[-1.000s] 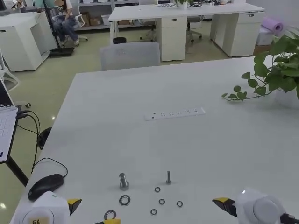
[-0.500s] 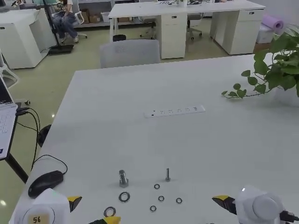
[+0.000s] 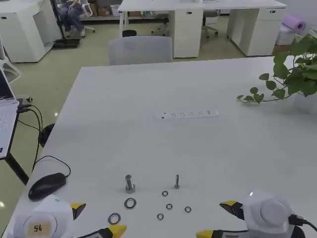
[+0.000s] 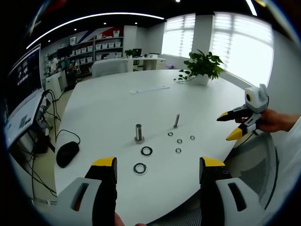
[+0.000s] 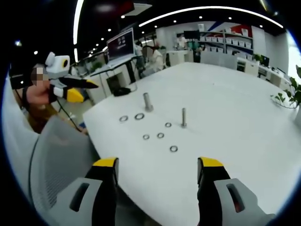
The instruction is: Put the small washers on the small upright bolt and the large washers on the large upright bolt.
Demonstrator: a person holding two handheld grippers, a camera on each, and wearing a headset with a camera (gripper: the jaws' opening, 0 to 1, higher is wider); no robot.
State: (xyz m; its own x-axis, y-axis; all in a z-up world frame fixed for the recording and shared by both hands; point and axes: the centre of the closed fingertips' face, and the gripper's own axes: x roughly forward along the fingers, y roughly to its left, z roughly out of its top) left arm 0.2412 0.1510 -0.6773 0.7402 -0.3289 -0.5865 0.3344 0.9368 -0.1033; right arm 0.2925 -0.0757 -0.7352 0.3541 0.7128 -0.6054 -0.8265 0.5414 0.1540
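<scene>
Evidently left gripper (image 4: 157, 164) and right gripper (image 5: 158, 164) hung spread, empty; the large washer (image 4: 139, 168) nearest the worktop's (image 4: 108, 101) edge wanted a low rim pinch.

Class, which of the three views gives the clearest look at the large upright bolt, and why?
The left gripper view: the large upright bolt stands near the middle, sharp, with two large washers just in front. The head view shows the bolt small and low in the frame; the right gripper view shows the bolt softer.
</scene>
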